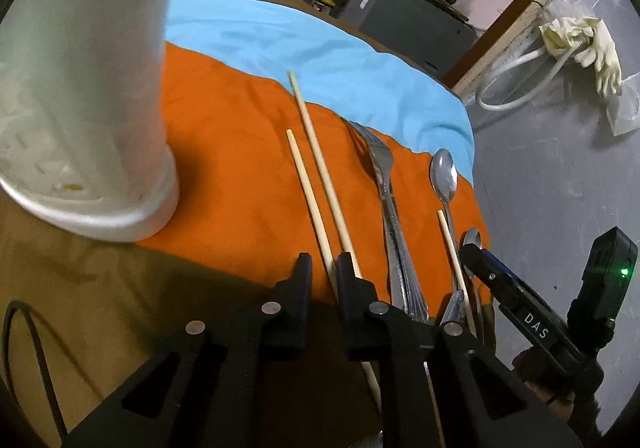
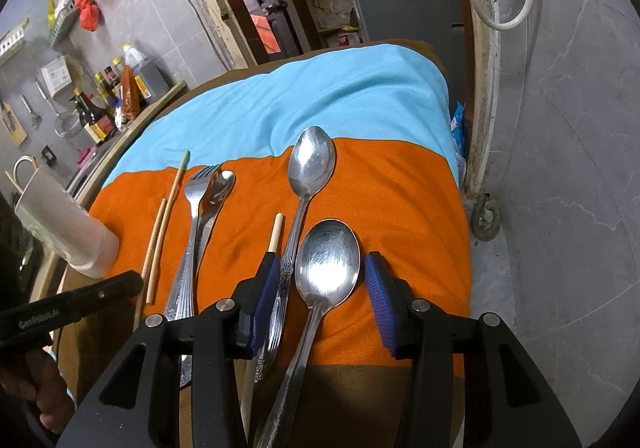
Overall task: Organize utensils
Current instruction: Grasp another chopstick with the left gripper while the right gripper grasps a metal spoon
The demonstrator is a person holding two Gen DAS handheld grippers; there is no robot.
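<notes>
Left wrist view: the left tongs (image 1: 325, 268) point steeply down at an orange cloth (image 1: 240, 176). A pale chopstick (image 1: 308, 188) runs straight away from the camera, and its near part lies between the two black fingers. Its long axis matches the line the tongs point along, so the fingers face it from either side. The jaws are drawn close, yet a sliver of cloth shows between the left finger and the stick. They are released, not yet pinching. A longer chopstick (image 1: 316, 152) lies just beside the first, passing behind the right-hand finger, and could be caught with it. A white cup (image 1: 100, 128) stands on the left, well apart from the sticks, probably where they belong. A fork (image 1: 382, 172) lies to the right, parallel to the sticks.

Right wrist view: the right tongs (image 2: 322, 288) also tilt down, jaws spread wide on either side of a big spoon (image 2: 328, 268). The bowl lies between the blue pads, the handle running back under the camera. The pads appear not to press it, so this pair is released too. The left hand is the nearer to the chopsticks, the right to the spoons.
</notes>
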